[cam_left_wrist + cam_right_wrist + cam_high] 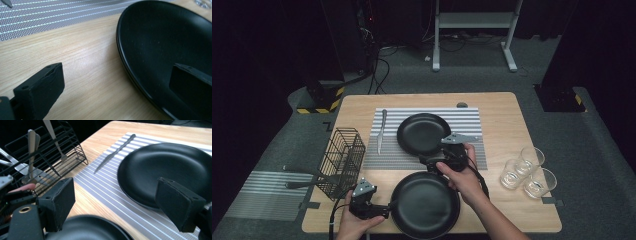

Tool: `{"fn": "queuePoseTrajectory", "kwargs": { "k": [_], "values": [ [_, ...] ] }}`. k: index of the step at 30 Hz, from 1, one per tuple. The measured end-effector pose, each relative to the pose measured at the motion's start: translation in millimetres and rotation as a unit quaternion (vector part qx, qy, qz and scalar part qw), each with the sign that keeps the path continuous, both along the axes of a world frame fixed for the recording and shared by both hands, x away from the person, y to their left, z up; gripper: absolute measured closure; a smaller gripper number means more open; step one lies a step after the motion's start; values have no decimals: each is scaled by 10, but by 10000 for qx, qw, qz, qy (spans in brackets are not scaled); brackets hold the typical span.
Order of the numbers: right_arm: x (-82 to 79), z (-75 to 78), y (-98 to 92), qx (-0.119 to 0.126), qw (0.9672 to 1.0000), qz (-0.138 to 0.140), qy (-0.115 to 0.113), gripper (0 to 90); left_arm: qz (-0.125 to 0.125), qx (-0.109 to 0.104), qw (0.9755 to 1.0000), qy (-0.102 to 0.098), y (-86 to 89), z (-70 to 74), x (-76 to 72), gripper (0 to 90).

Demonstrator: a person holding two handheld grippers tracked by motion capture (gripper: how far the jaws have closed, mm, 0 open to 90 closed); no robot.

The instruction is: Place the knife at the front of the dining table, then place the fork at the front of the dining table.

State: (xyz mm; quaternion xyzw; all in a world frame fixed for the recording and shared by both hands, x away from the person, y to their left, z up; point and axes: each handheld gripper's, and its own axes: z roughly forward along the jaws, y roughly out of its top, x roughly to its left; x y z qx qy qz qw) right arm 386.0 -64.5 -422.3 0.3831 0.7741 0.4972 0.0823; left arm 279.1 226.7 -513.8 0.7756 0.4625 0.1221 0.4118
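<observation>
Two black plates are on the wooden table point(502, 115). One plate point(423, 133) lies on a striped placemat point(472, 120); the other point(425, 204) lies near the front edge. My left gripper point(384, 209) is at the near plate's left rim. In the left gripper view its jaws point(116, 67) stand open, one over the bare wood and one over the plate point(162, 37), with the rim between them. My right gripper point(434, 162) hovers between the two plates. It is open point(115, 182) with nothing between its jaws, and the far plate point(170, 167) lies ahead of it.
A knife point(381, 131) lies on the placemat's left side. A black wire basket point(343, 162) with cutlery stands at the table's left edge. Three clear glasses point(527, 172) stand at the right. Beyond the table are a grey floor and a white stand.
</observation>
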Motion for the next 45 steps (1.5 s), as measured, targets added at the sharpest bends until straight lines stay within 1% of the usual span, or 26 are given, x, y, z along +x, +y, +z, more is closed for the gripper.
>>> {"fn": "queuePoseTrajectory", "kwargs": {
  "k": [1, 2, 7, 8, 9, 10, 11, 12, 15, 20, 21, 22, 27, 29, 32, 37, 40, 41, 44, 45],
  "values": [
    [0, 0, 0, 0, 10000, 0, 0, 167, 0, 0, 10000, 0, 0, 0, 0, 5],
    [20, 27, 103, -37, 10000, 60, -43, 168, -47, 50, 10000, -39, 17, 2, -20, 5],
    [62, 57, 324, -88, 9997, 201, -85, 168, -156, 177, 9997, -119, 39, 9, -59, 6],
    [72, 63, 379, -95, 9996, 233, -88, 168, -167, 187, 9996, -123, 42, 10, -62, 6],
    [72, 63, 379, -95, 9996, 233, -88, 168, -167, 187, 9996, -123, 42, 10, -62, 6],
    [87, 75, 465, -111, 9995, 293, -76, 168, -230, 190, 9995, -100, 53, 7, -64, 7],
    [97, 77, 495, -121, 9994, 319, -96, 168, -230, 190, 9995, -100, 53, 7, -64, 8],
    [108, 86, 545, -131, 9993, 348, -85, 168, -282, 202, 9993, -106, 61, 4, -67, 10],
    [137, 109, 652, -152, 9990, 420, -81, 169, -294, 222, 9993, -107, 60, 0, -64, 12],
    [195, 160, 848, -138, 9983, 547, -110, 170, -273, 167, 9994, -92, 61, 5, -62, 14],
    [195, 160, 848, -138, 9983, 547, -110, 170, -273, 167, 9994, -92, 61, 5, -62, 16],
    [220, 184, 934, -140, 9979, 608, -148, 171, -269, 142, 9995, -96, 66, 9, -61, 17],
    [253, 240, 1093, -98, 9973, 711, -163, 170, -257, 130, 9996, -74, 62, 8, -58, 20],
    [265, 257, 1151, -90, 9966, 791, -200, 169, -261, 115, 9996, -40, 60, 2, -57, 20],
    [290, 269, 1241, -115, 9961, 844, -214, 170, -267, 132, 9996, -19, 61, -8, -52, 23],
    [335, 276, 1334, -114, 9962, 833, -228, 182, -252, 108, 9996, -10, 65, -5, -50, 29],
    [364, 283, 1413, -83, 9964, 809, -250, 227, -232, 110, 9997, 1, 61, -9, -49, 30],
    [369, 284, 1432, -70, 9963, 816, -275, 250, -232, 110, 9997, 1, 61, -9, -49, 31],
    [388, 278, 1482, 4, 9953, 925, -285, 364, -234, 114, 9997, -6, 64, -7, -52, 34],
    [388, 278, 1482, 4, 9953, 925, -285, 364, -234, 114, 9997, -6, 64, -7, -52, 35]
  ]
}}
